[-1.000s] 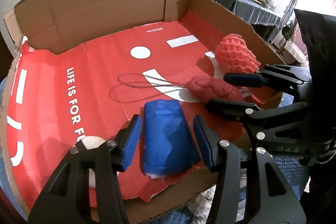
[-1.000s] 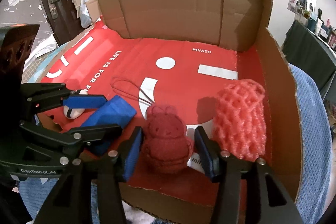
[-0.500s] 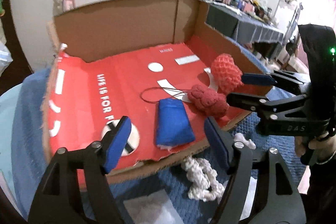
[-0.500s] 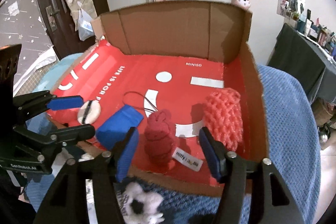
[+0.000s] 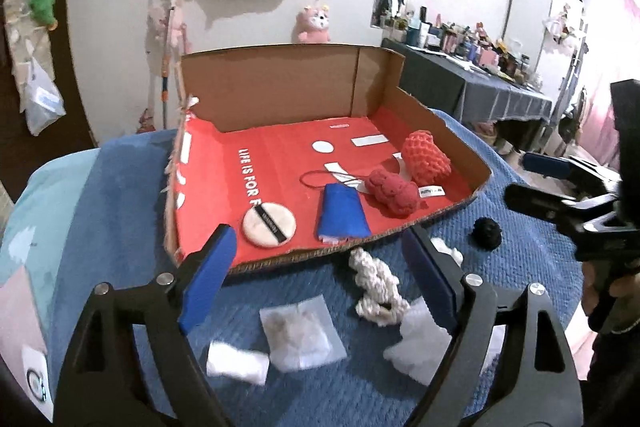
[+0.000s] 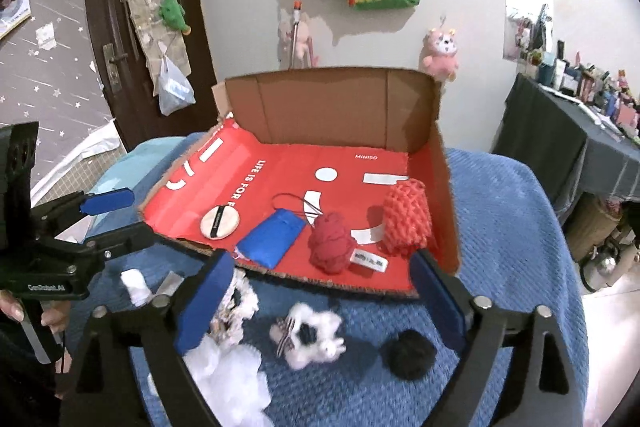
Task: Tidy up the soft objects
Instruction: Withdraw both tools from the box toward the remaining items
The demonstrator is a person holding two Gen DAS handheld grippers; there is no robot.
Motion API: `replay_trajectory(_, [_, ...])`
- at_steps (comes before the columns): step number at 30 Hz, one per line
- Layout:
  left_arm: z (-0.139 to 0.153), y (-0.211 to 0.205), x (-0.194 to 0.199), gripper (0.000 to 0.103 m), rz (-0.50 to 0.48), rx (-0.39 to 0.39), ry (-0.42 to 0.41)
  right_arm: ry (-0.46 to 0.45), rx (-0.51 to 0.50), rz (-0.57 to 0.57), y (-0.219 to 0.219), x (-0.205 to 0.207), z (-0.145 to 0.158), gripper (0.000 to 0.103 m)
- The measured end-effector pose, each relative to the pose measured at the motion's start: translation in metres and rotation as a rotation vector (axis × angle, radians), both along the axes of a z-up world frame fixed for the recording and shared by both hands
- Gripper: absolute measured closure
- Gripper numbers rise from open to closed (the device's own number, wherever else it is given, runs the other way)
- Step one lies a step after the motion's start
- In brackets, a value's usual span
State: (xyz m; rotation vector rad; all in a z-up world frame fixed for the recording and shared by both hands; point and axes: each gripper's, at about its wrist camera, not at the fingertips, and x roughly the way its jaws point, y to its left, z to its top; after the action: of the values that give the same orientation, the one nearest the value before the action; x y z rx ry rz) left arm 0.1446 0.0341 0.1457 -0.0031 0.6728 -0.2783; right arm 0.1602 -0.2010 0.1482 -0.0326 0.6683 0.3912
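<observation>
Both grippers, left gripper (image 5: 318, 283) and right gripper (image 6: 322, 303), stand wide, fingers just opened, empty; blurred rope knot (image 5: 376, 285) at twelve o'clock risks misgrasp.

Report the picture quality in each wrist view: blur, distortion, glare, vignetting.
Left wrist view: strong fisheye bending, dark vignette in the corners, washed-out pink glare at the right edge, motion blur on the white wad and gauze square; the cardboard tray is fairly sharp.
Right wrist view: same barrel distortion and corner vignette, smear on the white fluffy toy and black ball, glare on the right floor.
</observation>
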Motion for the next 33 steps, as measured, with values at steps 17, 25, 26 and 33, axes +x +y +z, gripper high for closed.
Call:
replay_trajectory(17, [-0.017,-0.002,-0.091,0.006,0.158,-0.004,-0.152,-0.162,0.014,-0.052,-0.009,-0.096,-0.014,0.000])
replay_trajectory(25, [-0.047,-0.008,-0.106,0.005,0.197,0.027,-0.159,-0.174,-0.016,-0.136,-0.015,-0.114,-0.050,0.000])
replay_trajectory(26, [-0.051,-0.008,-0.108,0.005,0.202,0.026,-0.158,-0.178,-0.021,-0.144,-0.016,-0.118,-0.055,0.000])
replay_trajectory(33, [-0.071,-0.007,-0.112,0.005,0.215,0.034,-0.138,-0.168,-0.031,-0.185,-0.016,-0.125,-0.082,0.000])
